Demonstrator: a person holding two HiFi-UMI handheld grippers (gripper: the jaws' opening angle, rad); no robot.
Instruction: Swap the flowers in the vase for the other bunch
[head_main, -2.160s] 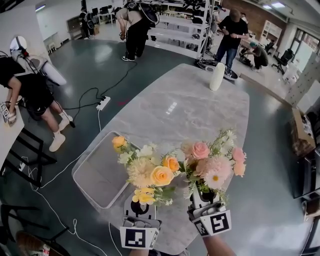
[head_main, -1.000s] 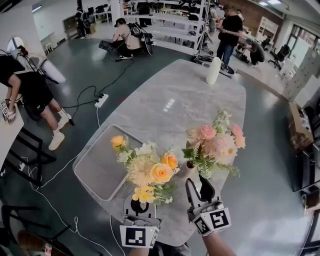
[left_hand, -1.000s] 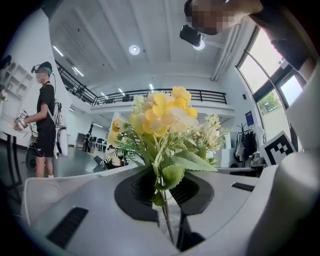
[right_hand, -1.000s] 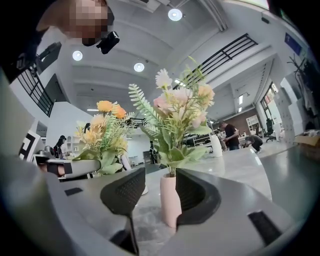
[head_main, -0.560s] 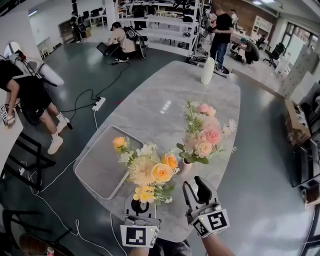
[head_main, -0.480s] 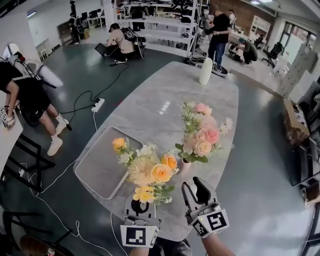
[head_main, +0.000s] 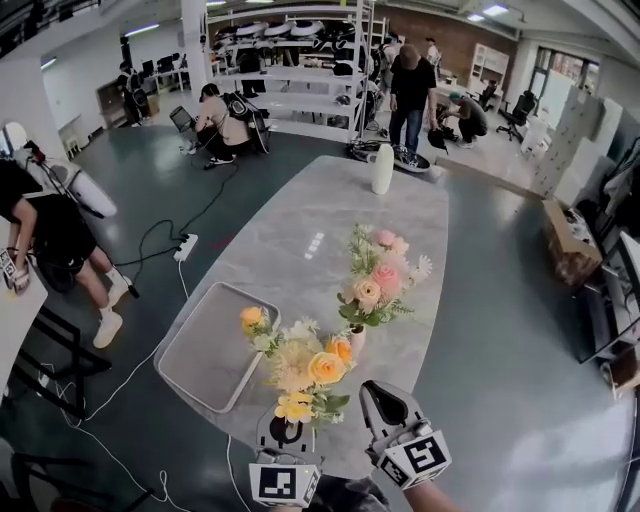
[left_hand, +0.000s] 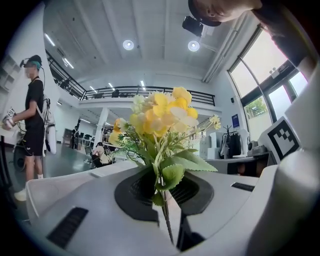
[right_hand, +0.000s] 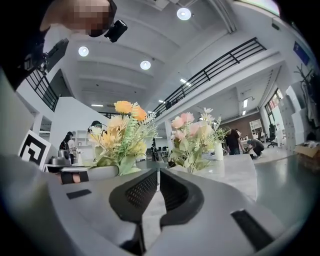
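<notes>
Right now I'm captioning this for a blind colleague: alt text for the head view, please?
The left gripper holds a yellow bunch upright by its stems above the near end of a marble table. Beyond it a pink bunch stands in a small vase; the right gripper, jaws just closed on nothing, is short of the vase.

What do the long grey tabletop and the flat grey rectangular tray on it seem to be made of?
The long grey tabletop looks like polished marble or marble-effect stone: pale veining and a bright light reflection. The flat grey rectangular tray looks like matt plastic or coated metal: even colour, thin raised rim, no glare.
</notes>
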